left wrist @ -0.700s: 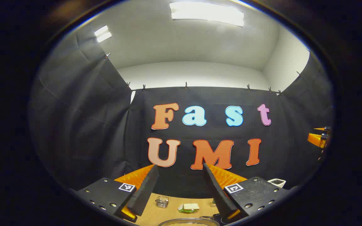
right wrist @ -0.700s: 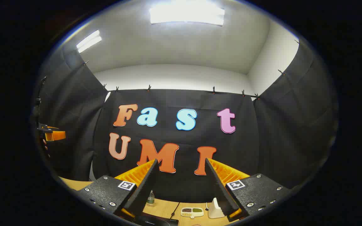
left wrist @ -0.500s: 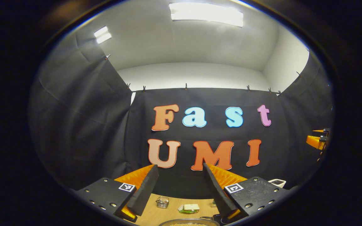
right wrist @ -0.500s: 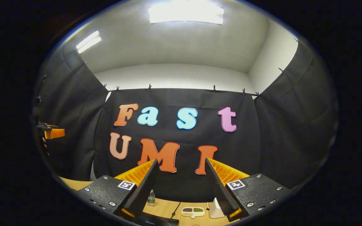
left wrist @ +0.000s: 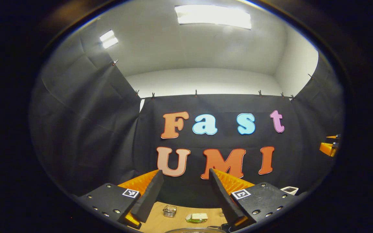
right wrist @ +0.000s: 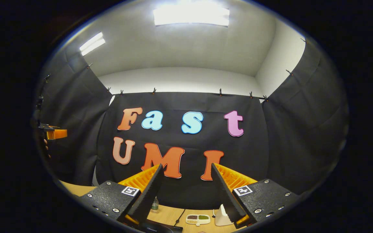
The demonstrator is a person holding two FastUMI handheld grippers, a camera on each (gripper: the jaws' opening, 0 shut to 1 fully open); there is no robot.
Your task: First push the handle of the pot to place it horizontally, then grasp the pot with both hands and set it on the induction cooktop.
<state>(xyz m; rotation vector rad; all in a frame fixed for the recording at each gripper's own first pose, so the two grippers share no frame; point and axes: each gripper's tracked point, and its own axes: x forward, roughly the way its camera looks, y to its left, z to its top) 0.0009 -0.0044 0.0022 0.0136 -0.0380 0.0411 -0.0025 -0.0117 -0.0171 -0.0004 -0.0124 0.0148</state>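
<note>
In the left gripper view the wall sits a little lower and further right than half a second ago, and less of the pot (left wrist: 195,230) shows: just a thin arc of its metal rim at the bottom edge, below the gap between the fingers. In the right gripper view the scene has hardly shifted, and the cooktop (right wrist: 155,228) shows as a dark slab at the bottom edge.

Both grippers are held high and level, pointing at the back wall over the wooden table (left wrist: 180,220). The left gripper (left wrist: 186,191) has its jaws wide apart with nothing between them. The right gripper (right wrist: 186,191) is likewise wide and empty. Each shows at the side edge of the other's view, well apart.

Toward the back edge of the table, the left gripper view shows a small glass jar (left wrist: 169,211), a green plate with a pale block (left wrist: 197,217) and a white device (left wrist: 289,190) at the right. The right gripper view shows a bottle (right wrist: 154,204), a divided white dish (right wrist: 198,219), a white object (right wrist: 221,216) partly behind the right finger, and a cable (right wrist: 179,217).
</note>
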